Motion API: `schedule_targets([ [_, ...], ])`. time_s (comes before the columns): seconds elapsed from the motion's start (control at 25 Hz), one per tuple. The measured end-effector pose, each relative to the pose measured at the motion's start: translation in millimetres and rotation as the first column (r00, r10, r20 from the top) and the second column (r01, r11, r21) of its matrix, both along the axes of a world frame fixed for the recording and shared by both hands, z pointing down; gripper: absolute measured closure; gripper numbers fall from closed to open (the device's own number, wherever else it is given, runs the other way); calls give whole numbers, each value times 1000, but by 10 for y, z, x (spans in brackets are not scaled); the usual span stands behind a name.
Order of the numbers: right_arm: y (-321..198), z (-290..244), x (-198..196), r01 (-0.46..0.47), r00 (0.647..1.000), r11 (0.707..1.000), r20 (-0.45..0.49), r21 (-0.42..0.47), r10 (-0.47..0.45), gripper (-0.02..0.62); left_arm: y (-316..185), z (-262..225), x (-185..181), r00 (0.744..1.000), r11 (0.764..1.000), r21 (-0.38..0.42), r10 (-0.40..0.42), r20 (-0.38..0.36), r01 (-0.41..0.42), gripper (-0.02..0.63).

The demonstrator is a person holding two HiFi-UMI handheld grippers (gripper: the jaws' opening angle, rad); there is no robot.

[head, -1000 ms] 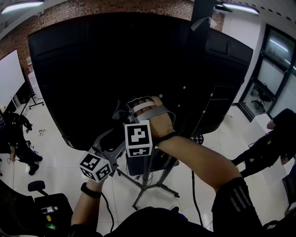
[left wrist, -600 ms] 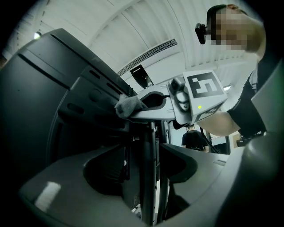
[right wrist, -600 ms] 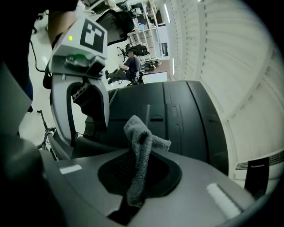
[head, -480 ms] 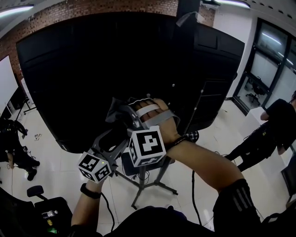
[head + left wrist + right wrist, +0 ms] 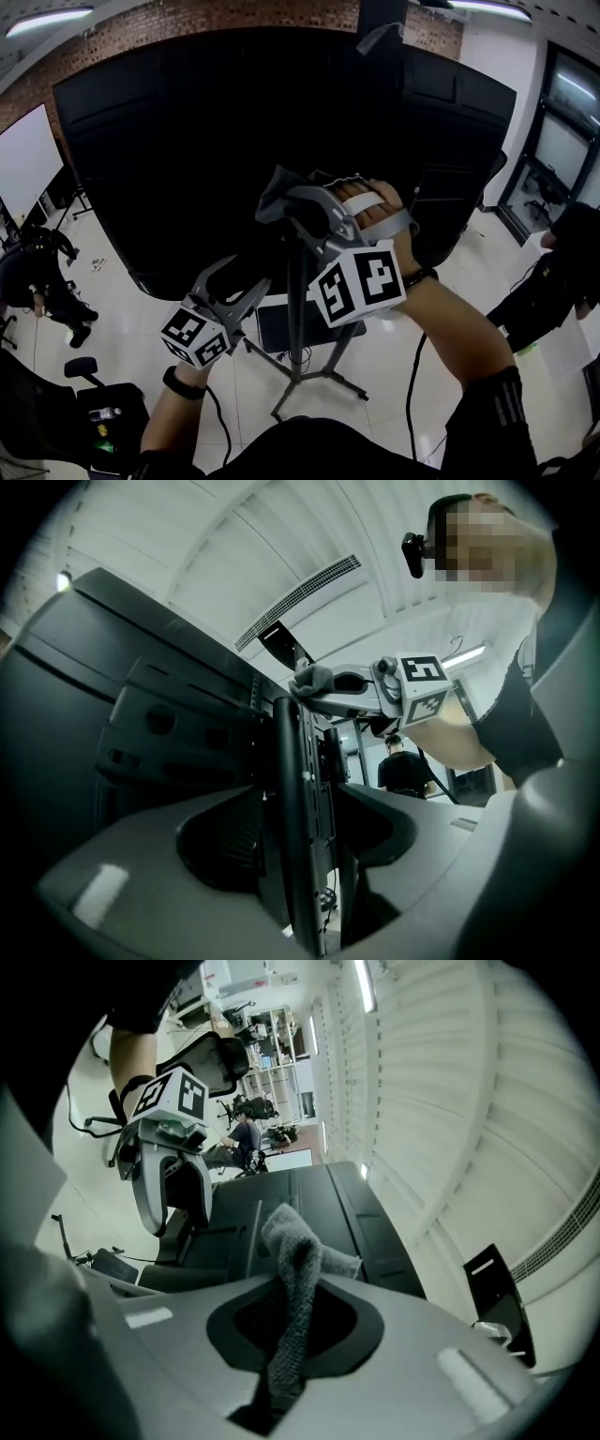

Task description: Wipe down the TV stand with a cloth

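Moved since a second ago: the right gripper [image 5: 298, 208] has climbed and swung to the right with the cloth [image 5: 274, 197], while the left gripper [image 5: 242, 281] holds roughly its old spot.
Right gripper: its jaws are clamped on the grey cloth [image 5: 292, 1283], which stands up in a fold between them in the right gripper view.
Cloth's place: high against the screen's black back [image 5: 169, 141], at the top of the TV stand [image 5: 298, 319]; whether it actually touches the metal is hard to tell in the dark.
Left gripper: lower and to the left, its jaws stand apart with the stand's black upright post [image 5: 292, 836] between them, a gap showing on either side.
Cross view: the left gripper view looks up the post to the right gripper [image 5: 323, 682] and its bunched cloth [image 5: 312, 677] above.
TV stand: its legs spread on the pale tiled floor [image 5: 131, 319] below both grippers.
Background: people [image 5: 47, 272] stand at the far left and right edges of the room.
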State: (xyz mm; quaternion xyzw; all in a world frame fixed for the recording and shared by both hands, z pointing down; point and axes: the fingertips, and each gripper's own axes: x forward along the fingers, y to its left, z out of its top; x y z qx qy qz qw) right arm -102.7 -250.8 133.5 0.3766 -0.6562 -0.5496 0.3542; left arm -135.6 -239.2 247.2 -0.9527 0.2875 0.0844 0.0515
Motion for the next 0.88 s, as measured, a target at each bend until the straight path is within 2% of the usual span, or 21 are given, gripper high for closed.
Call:
schedule_targets([
  [0.12,-68,-100,90,36,999,999,41,-40,-34,572,42,-60,57,999,999,-6,-38,15,38,336],
  [0.28,-208,-11,168,69,997,992,45,-104,-64,568,95,-2,177,998,998,-20,-67,10,67,336],
  [0.52,-189,113,168,125,992,992,-4,-30,-126,569,179,142,259,991,990,-42,-135,18,136,336],
  [0.68,-113,170,170,173,985,985,9,-12,-173,568,239,275,300,982,979,-81,-186,16,186,336],
  [0.88,-148,477,174,235,972,970,16,-55,-234,571,304,410,361,972,965,-119,-234,16,234,336],
])
